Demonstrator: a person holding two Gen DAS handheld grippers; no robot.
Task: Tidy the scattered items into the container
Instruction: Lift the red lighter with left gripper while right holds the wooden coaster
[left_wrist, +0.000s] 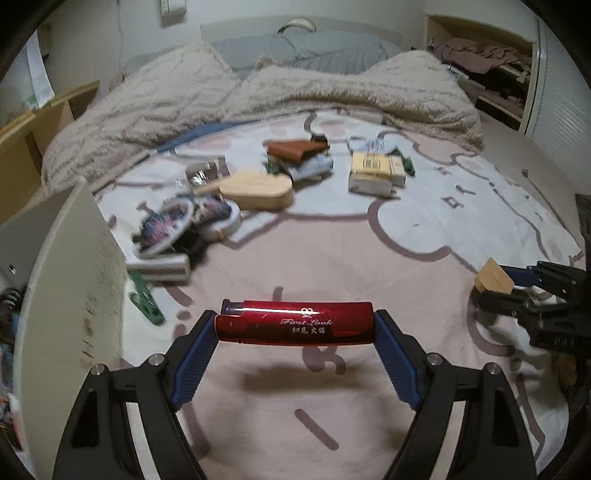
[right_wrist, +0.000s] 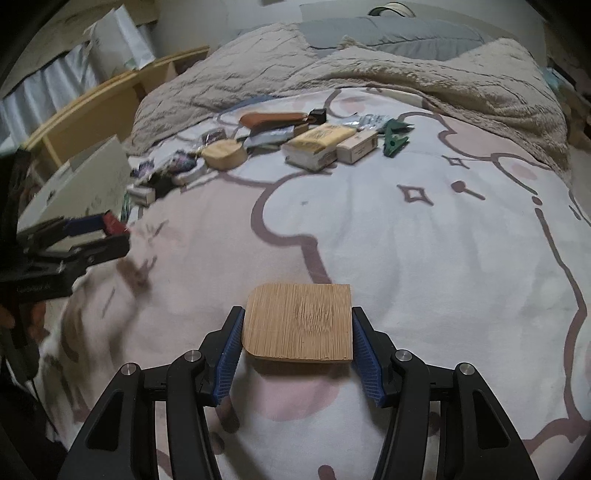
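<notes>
**Both tongs loaded above the bed; container at the far left**

Container: a pale box (left_wrist: 79, 280) stands to the left of the left tongs (left_wrist: 295, 328), its near wall upright. In the left wrist view only a sliver of the interior shows at the frame's left edge; the contents there are blurred and cannot be identified. In the right wrist view the same box (right_wrist: 92, 173) appears further off to the left, beyond the left tongs (right_wrist: 110, 236), and its interior is not visible.

Left tongs: clamped on a red lighter (left_wrist: 295, 323), held crosswise, one blue pad on each end, above the bed sheet (left_wrist: 332, 229).

Right tongs (right_wrist: 297, 341): closed on a flat bamboo piece (right_wrist: 299, 321), pads pressing on its two side edges. It sits just above the sheet.

Loose items ahead of the tongs, on the sheet:
- A yellow pack (left_wrist: 371, 171) beside a pale carton (right_wrist: 356, 147).
- A wooden case (left_wrist: 258, 190), left of the pack.
- A brown pouch (left_wrist: 291, 149), beyond the case.
- Round patterned items (left_wrist: 184, 221), near the box.
- A white slatted box (left_wrist: 159, 267) and a green clip (left_wrist: 146, 299), just beside the container wall.

View differences: the right wrist view shows two green clips (right_wrist: 395, 134) right of the carton clearly. The left wrist view shows the printed lettering on the lighter; the right wrist view shows only its red end. A hand (right_wrist: 22, 321) holding the left tongs appears only in the right wrist view.
</notes>
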